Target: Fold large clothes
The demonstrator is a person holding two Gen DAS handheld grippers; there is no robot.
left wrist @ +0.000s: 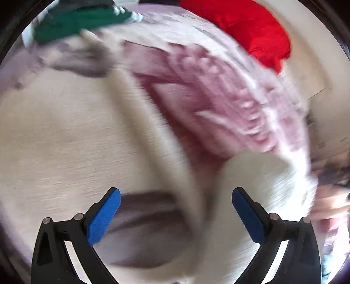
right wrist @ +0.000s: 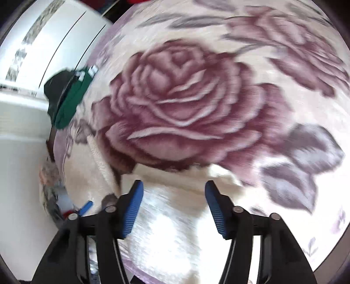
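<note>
A large cream blanket (right wrist: 186,104) printed with big plum roses and grey leaves fills both views; in the left wrist view it (left wrist: 65,131) is blurred. A folded-over edge of it with a pale fuzzy underside (right wrist: 170,218) lies between the fingers of my right gripper (right wrist: 174,194), which is open and low over it. My left gripper (left wrist: 176,201) is open and empty, hovering over the blanket beside a raised white fluffy fold (left wrist: 262,174).
A green garment with white stripes (left wrist: 83,19) lies at the blanket's far left edge, also in the right wrist view (right wrist: 70,98). A red garment (left wrist: 251,30) lies at the far right. A white cabinet (right wrist: 43,43) and floor clutter (right wrist: 56,196) stand to the left.
</note>
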